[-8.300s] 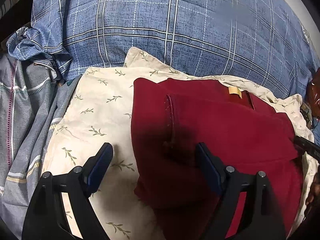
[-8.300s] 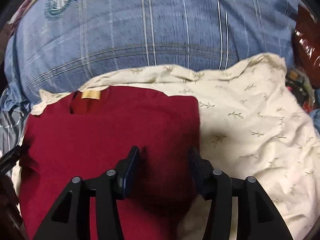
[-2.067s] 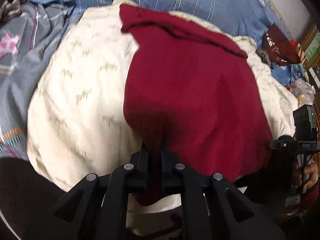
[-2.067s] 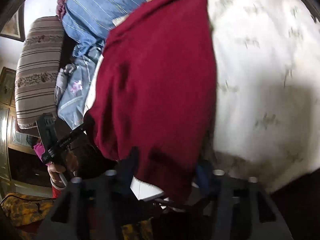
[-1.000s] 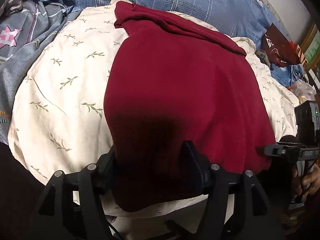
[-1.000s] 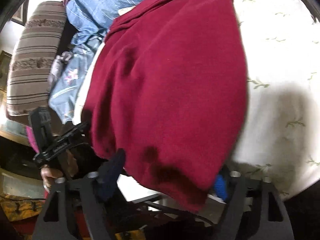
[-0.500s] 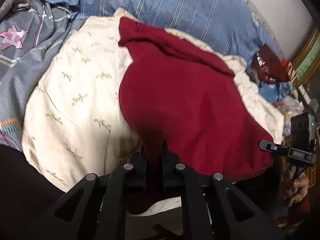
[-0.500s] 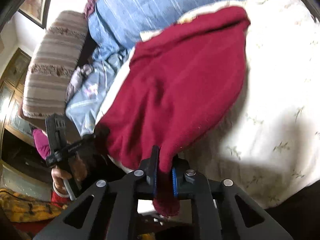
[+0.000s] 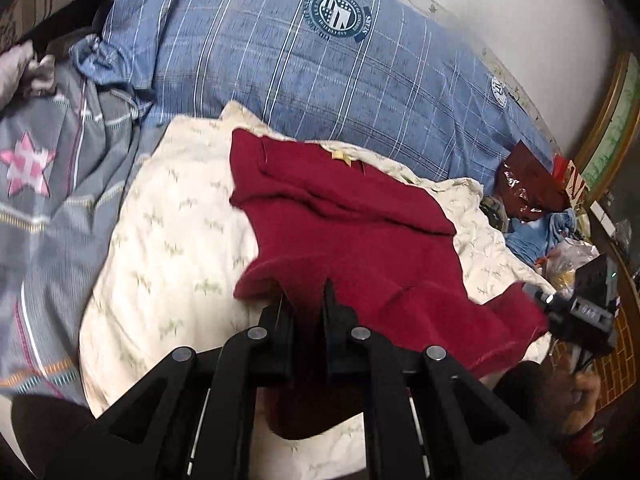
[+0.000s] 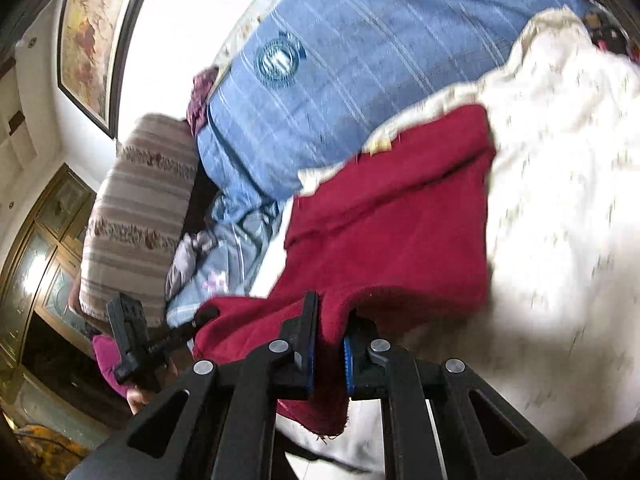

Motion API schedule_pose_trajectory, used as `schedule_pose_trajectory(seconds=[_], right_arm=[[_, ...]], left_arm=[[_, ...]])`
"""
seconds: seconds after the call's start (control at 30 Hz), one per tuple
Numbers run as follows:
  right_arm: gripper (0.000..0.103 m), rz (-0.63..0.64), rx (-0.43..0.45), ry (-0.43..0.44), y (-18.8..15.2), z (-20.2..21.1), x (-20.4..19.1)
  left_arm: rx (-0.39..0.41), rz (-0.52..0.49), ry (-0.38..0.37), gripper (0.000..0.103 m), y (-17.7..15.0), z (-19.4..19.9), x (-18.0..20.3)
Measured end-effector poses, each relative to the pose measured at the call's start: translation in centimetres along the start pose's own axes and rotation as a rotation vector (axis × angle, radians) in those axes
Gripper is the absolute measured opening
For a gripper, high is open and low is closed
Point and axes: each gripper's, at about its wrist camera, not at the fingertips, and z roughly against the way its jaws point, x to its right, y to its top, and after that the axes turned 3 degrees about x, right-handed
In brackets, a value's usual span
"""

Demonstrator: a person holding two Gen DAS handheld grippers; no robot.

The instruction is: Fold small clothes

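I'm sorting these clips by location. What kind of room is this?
Most likely a bedroom. A big blue plaid pillow lies behind a cream leaf-print sheet, a grey star-print quilt is bunched beside it, and a framed painting hangs on the wall.

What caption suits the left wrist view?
Left gripper pinches the near hem of a dark red garment on a cream leaf-print sheet.

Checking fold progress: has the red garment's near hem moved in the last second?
Yes. The red garment hem, clamped in both tongs, has lifted off the cream sheet toward the blue pillow.
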Motion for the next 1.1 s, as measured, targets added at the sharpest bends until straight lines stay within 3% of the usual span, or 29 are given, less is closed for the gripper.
schedule_pose_trajectory(seconds=[0.13, 0.4, 1.1], right_arm=[[0.009, 0.024, 0.075, -0.012, 2.8, 0.1, -0.2], [0.009, 0.045, 0.126, -0.059, 7.9, -2.7, 0.6], [0.009, 0.055, 0.13, -0.191, 14.6, -9.4, 3.7]], left_arm=[[0.029, -0.03, 0.021, 0.008, 1.8, -0.8, 0.9], [0.068, -0.086, 0.069, 0.008, 6.1, -3.8, 2.1], [0.062, -0.135, 0.147, 0.008, 12.4, -12.7, 3.0]])
